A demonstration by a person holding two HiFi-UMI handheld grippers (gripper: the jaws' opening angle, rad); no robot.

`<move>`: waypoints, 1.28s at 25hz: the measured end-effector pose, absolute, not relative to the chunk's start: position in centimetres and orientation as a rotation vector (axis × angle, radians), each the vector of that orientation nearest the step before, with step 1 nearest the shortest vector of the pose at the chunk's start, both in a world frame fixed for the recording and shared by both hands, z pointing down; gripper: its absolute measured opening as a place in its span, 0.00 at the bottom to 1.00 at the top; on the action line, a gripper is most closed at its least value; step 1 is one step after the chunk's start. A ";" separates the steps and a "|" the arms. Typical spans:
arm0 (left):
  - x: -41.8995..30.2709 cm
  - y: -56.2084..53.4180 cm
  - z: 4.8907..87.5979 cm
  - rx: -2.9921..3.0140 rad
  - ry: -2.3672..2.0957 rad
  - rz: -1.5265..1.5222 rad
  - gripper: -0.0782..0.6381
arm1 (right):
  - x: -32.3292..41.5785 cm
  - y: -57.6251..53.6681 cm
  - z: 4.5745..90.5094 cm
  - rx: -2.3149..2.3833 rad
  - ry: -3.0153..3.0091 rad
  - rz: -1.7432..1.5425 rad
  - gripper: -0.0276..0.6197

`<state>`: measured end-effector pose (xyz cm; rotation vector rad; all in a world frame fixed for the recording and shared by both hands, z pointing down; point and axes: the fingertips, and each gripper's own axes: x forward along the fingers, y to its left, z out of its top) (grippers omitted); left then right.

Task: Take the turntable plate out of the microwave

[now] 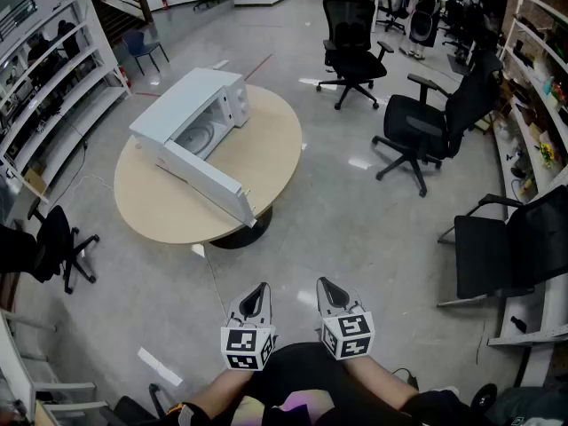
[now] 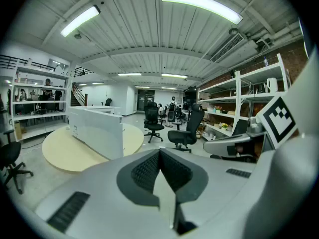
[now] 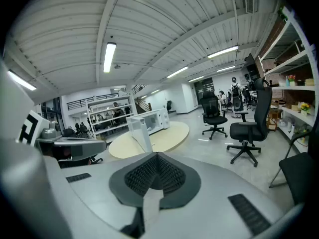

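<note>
The turntable plate (image 1: pixel 197 137) lies inside the open microwave (image 1: pixel 191 96) on the round worktop (image 1: pixel 266 149), upper left of the frame. It is well apart from both empty, closed tools at bottom centre, and the left hand-held gripper (image 1: pixel 259 289) looks slightly nearer than the right hand-held gripper (image 1: pixel 326 285).

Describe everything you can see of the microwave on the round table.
The microwave is a white, box-shaped oven with a smooth casing. It stands flat on the round beige table, toward the far side. Its door is swung wide open and reaches toward the table's near edge. Inside the open cavity lies the pale round turntable plate. What looks like a control panel sits at its right end. Only the table touches it.
</note>
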<state>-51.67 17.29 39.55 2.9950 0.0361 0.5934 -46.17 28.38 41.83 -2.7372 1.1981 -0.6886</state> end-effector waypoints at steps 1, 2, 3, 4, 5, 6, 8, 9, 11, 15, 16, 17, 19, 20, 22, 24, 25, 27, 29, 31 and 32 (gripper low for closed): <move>-51.4 17.4 39.6 2.997 0.034 0.593 0.18 | -45.9 28.5 41.9 -2.735 1.200 -0.687 0.07; -51.1 17.6 39.6 2.998 0.033 0.593 0.18 | -45.6 28.6 41.9 -2.734 1.201 -0.685 0.07; -50.8 17.8 39.6 3.000 0.032 0.593 0.18 | -45.3 28.9 41.9 -2.734 1.203 -0.684 0.07; -50.4 18.1 39.6 3.003 0.033 0.593 0.18 | -44.9 29.2 42.0 -2.735 1.205 -0.684 0.07; -50.0 18.5 39.6 3.005 0.032 0.593 0.18 | -44.5 29.6 42.0 -2.738 1.208 -0.685 0.07; -49.6 18.9 39.6 3.006 0.032 0.593 0.18 | -44.1 30.0 42.1 -2.743 1.212 -0.686 0.07; -48.7 19.7 39.7 3.010 0.029 0.590 0.18 | -43.2 30.8 42.2 -2.757 1.223 -0.684 0.07; -48.2 20.2 39.7 3.012 0.028 0.587 0.18 | -42.7 31.3 42.3 -2.762 1.227 -0.681 0.07; -47.0 21.2 39.8 3.016 0.027 0.578 0.18 | -41.5 32.4 42.3 -2.771 1.233 -0.672 0.07; -44.6 23.9 40.0 3.018 0.042 0.557 0.18 | -39.2 35.1 42.1 -2.798 1.228 -0.647 0.07; -44.1 24.7 40.1 3.018 0.048 0.552 0.18 | -38.7 35.9 42.1 -2.805 1.223 -0.643 0.07; -43.6 25.4 40.2 3.018 0.055 0.550 0.18 | -38.2 36.6 42.3 -2.810 1.216 -0.643 0.07; -42.8 26.8 40.6 3.018 0.073 0.549 0.18 | -37.4 38.0 42.6 -2.816 1.198 -0.647 0.07; -42.4 27.4 40.7 3.019 0.083 0.551 0.18 | -37.0 38.6 42.8 -2.817 1.187 -0.649 0.07; -41.5 28.2 40.9 3.024 0.103 0.558 0.18 | -36.2 39.6 43.1 -2.815 1.161 -0.649 0.07; -40.4 28.8 41.0 3.031 0.127 0.567 0.18 | -35.5 40.5 43.3 -2.812 1.128 -0.645 0.07; -39.8 29.3 41.0 3.034 0.141 0.570 0.18 | -35.2 41.0 43.5 -2.811 1.112 -0.645 0.07; -38.8 30.3 41.2 3.037 0.160 0.577 0.18 | -34.6 42.0 44.1 -2.807 1.092 -0.658 0.07; -38.0 31.0 41.7 3.031 0.168 0.594 0.18 | -34.0 42.8 44.7 -2.802 1.078 -0.681 0.07; -36.8 31.3 42.2 3.020 0.186 0.612 0.18 | -33.0 43.5 45.0 -2.804 1.045 -0.696 0.07; -35.9 31.4 42.5 3.014 0.201 0.620 0.18 | -32.3 43.8 45.2 -2.809 1.023 -0.701 0.07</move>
